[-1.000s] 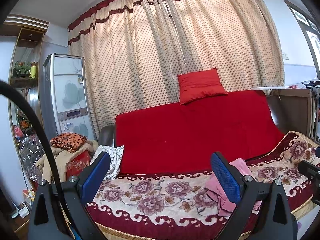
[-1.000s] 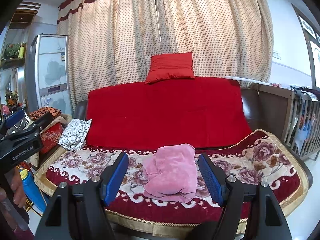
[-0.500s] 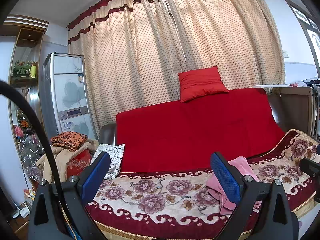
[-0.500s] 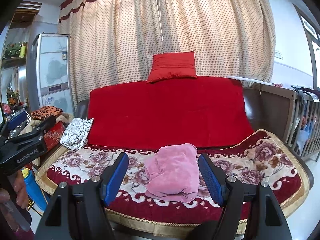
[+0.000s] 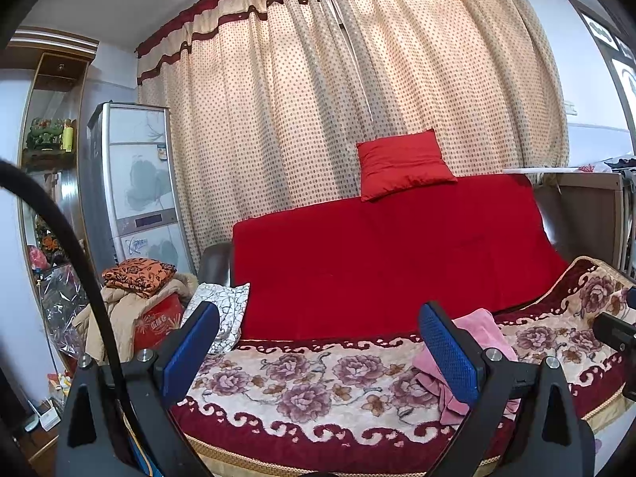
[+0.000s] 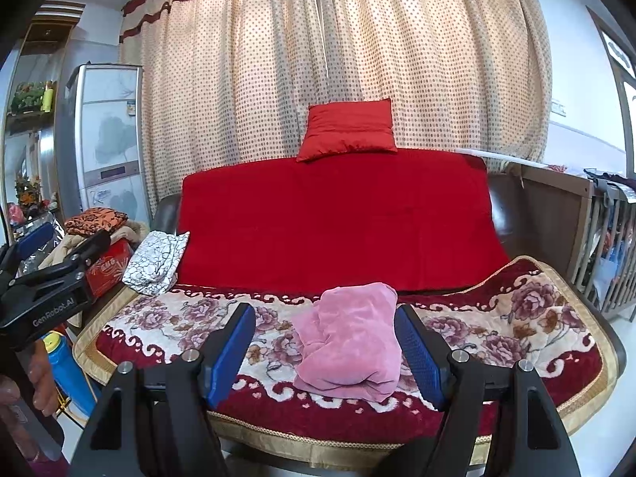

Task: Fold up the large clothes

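Red-draped sofa (image 6: 338, 218) with floral seat cover (image 6: 516, 318), red cushion (image 6: 349, 129) on backrest's top edge, backlit dotted curtains (image 6: 338, 59), refrigerator (image 6: 109, 139) left.

**Open seat ahead, clutter to the left**

Ahead of the right gripper (image 6: 324, 351), only the pink garment (image 6: 349, 342) interrupts the sofa seat (image 6: 516, 330). Left of the left gripper (image 5: 318, 351), a patterned cloth (image 5: 224, 310) and piled clothes (image 5: 135, 290) crowd the sofa's end, apparently blocking passage there.
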Action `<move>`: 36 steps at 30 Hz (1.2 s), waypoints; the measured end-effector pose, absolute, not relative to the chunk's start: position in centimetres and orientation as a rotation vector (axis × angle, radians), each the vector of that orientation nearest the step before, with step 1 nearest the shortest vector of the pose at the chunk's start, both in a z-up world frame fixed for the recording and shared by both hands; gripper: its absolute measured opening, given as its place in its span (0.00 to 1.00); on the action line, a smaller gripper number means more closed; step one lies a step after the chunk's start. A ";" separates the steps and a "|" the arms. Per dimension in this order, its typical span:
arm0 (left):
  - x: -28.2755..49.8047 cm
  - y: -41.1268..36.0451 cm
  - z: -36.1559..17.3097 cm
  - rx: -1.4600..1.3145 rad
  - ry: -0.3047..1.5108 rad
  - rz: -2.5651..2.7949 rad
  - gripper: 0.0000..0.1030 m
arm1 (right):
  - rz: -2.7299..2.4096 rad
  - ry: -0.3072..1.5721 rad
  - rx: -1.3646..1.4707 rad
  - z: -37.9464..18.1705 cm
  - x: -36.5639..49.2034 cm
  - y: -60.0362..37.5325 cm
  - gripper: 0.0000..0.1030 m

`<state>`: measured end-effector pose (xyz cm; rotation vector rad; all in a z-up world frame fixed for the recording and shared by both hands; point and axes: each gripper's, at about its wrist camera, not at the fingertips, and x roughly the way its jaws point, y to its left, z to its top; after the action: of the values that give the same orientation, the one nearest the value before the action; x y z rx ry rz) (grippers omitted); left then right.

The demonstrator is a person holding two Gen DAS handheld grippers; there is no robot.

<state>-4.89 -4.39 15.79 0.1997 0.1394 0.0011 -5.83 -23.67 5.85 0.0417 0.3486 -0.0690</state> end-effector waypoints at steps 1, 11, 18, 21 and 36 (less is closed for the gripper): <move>-4.8 -4.4 15.7 0.200 0.141 0.003 0.97 | -0.071 0.348 0.043 5.8 -5.8 -23.7 0.74; -4.6 -3.9 15.4 0.192 0.151 0.009 0.97 | -0.082 0.353 0.047 5.6 -5.8 -23.5 0.74; -4.2 -3.6 15.2 0.189 0.162 0.011 0.97 | -0.091 0.358 0.045 5.5 -5.7 -23.4 0.74; -4.2 -3.4 15.1 0.186 0.165 0.011 0.97 | -0.102 0.363 0.045 5.3 -5.4 -23.5 0.74; -3.9 -2.5 14.7 0.174 0.178 0.013 0.97 | -0.105 0.378 0.044 5.2 -4.8 -22.7 0.74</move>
<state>-3.86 -2.51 14.71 0.1735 0.1780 0.0132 -4.82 -22.75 5.20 0.0445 0.3775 -0.1051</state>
